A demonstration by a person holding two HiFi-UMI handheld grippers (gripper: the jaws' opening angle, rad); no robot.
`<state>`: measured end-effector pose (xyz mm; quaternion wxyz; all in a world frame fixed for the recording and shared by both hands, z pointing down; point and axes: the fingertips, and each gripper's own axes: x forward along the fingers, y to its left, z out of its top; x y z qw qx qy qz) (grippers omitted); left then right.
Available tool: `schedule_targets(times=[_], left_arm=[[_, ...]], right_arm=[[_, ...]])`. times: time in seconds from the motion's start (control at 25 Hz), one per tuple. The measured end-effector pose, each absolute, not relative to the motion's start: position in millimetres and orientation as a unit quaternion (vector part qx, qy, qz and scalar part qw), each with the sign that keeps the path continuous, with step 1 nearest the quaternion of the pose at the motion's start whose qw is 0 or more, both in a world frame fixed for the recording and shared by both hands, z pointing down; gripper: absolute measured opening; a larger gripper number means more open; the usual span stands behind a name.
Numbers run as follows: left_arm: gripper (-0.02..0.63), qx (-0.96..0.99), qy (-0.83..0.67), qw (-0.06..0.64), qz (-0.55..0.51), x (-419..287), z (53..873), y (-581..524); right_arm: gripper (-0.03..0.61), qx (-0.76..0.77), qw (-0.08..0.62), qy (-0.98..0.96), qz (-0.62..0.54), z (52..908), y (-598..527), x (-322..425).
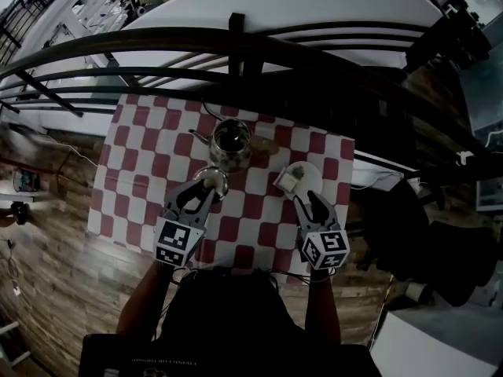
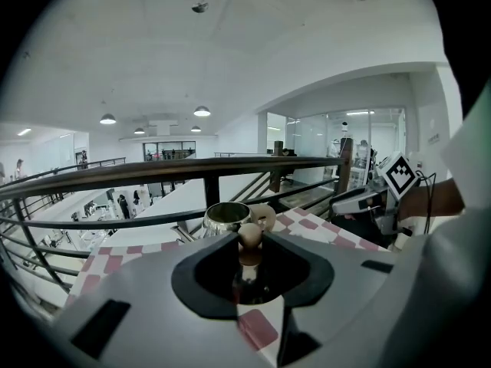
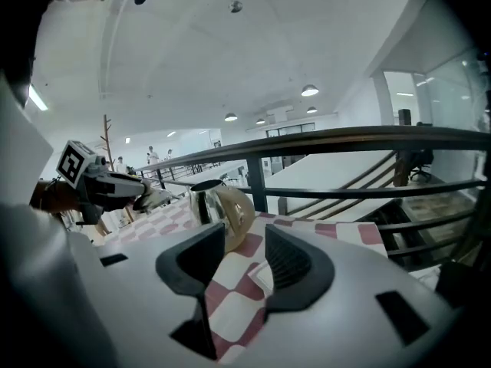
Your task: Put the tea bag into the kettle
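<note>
Red-and-white checked tablecloth (image 1: 149,163), shiny silver kettle (image 1: 230,144), black railing (image 1: 157,42), brown wooden floor (image 1: 47,289)

The checked tablecloth (image 1: 141,157) bears the kettle (image 1: 232,144) and a white saucer (image 1: 309,171).

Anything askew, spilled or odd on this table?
Nothing stands out. The kettle stands upright and open because the left hand-held gripper holds its lid by the knob; the tea bag lies on its white plate. No spill or damage visible.

No legible text, numbers or brands. Marker cubes on the left hand-held gripper (image 1: 206,185) and right hand-held gripper (image 1: 310,200) show coded squares only. The print on the person's dark garment (image 1: 165,362) is unreadable.
</note>
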<state>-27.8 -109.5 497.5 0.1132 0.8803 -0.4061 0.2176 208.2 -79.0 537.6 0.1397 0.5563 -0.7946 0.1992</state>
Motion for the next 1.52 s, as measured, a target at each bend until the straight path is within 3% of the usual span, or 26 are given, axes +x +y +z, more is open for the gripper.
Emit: schedule_targets(times=[1.52], left_arm=[[0.100,0.859,-0.419,0.155,0.248,-39,557,-106]], right_arm=[[0.170,0.552,0.259,-0.726,0.318,704,-94,222]])
